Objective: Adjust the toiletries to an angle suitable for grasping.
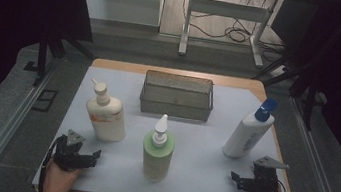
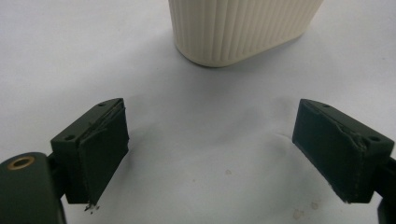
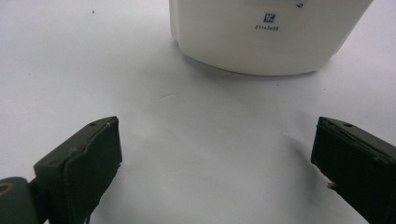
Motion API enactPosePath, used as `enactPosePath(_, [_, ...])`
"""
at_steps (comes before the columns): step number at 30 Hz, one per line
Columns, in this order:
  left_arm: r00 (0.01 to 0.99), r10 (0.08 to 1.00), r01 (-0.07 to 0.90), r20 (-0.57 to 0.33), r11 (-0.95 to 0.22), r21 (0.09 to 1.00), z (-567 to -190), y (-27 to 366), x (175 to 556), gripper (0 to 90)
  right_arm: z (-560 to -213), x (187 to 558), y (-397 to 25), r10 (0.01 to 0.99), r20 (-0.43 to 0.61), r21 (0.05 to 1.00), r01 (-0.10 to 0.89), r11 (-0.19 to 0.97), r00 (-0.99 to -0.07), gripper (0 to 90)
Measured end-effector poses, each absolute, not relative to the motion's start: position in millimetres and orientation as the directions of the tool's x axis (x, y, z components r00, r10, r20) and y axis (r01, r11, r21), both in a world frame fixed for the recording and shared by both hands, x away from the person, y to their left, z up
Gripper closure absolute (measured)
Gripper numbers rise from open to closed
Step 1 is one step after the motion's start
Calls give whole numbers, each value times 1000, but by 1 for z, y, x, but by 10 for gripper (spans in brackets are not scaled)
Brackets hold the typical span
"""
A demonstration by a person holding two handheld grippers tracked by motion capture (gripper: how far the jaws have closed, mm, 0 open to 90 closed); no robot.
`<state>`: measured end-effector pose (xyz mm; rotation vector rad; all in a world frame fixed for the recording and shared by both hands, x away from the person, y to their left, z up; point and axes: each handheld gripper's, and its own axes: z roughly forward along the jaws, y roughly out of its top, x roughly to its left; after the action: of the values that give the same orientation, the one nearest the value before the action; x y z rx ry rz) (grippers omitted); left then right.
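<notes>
Both-hands start: left gripper (image 1: 83, 157) and right gripper (image 1: 242, 181) sit low on the white mat (image 1: 202, 146), jaws spread wide, nothing between them. Cream pump bottle (image 1: 106, 116) stands just ahead of the left one, white bottle with blue cap (image 1: 248, 132) leans ahead of the right one, green pump bottle (image 1: 157, 151) stands between, and the mesh basket (image 1: 177, 95) is well behind. Risk, as I judge it: a low or off-centre pinch on these tall bottles could tip them, the white one first, or a swing could clip the green one.
</notes>
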<state>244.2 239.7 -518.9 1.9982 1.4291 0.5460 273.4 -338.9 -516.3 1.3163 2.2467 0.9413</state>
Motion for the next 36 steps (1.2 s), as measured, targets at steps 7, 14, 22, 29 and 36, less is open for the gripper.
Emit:
enactPosePath(7, [341, 940, 686, -12, -240, 687, -520, 238, 244, 108, -516, 273, -339, 866, 7, 711, 611, 347, -500, 19])
enactPosePath(14, [343, 939, 688, -11, -243, 683, -521, 239, 244, 108, -516, 273, -339, 864, 9, 715, 607, 347, -504, 19])
enactPosePath(22, [349, 937, 691, -10, -250, 678, -523, 238, 245, 108, -514, 272, -342, 866, 16, 721, 606, 336, -499, 18])
enactPosePath(29, [348, 937, 698, -26, -240, 675, -523, 239, 246, 108, -511, 272, -343, 864, 27, 728, 602, 328, -503, 21])
enactPosePath(36, [350, 937, 698, -26, -242, 674, -524, 240, 246, 108, -507, 272, -344, 851, 36, 738, 588, 331, -523, 44])
